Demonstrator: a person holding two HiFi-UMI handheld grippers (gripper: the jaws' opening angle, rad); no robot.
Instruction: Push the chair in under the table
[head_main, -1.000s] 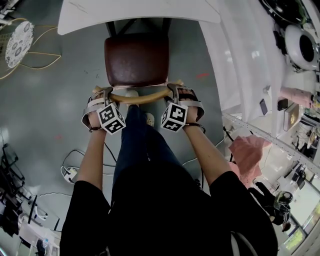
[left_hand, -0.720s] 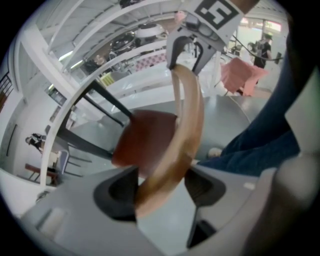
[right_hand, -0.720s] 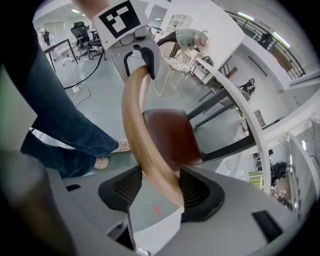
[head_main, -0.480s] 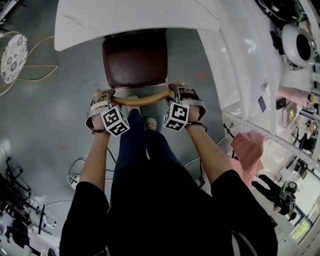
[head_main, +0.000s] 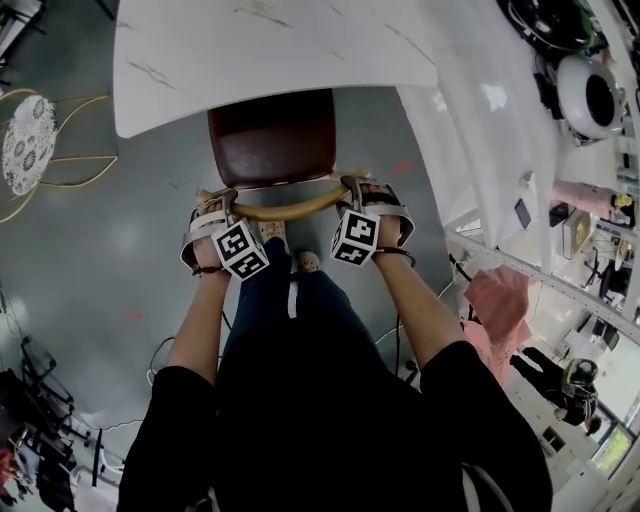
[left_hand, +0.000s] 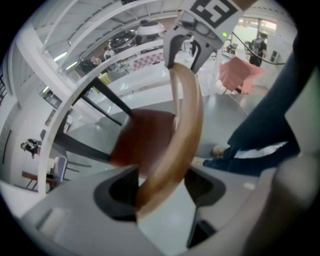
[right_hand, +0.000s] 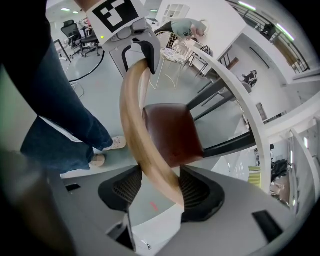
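Wooden backrest (head_main: 290, 207) of chair (head_main: 272, 140) clamped by left gripper (left_hand: 160, 190), right gripper (right_hand: 160, 190)

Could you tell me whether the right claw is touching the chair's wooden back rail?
Touching. In the right gripper view the right claw is clamped on the wooden back rail, no gap at either jaw.

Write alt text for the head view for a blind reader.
Seen from above, a person clamps the left hand-held gripper and the right hand-held gripper onto a curved wooden chair backrest. The brown seat sits partly under a white table.
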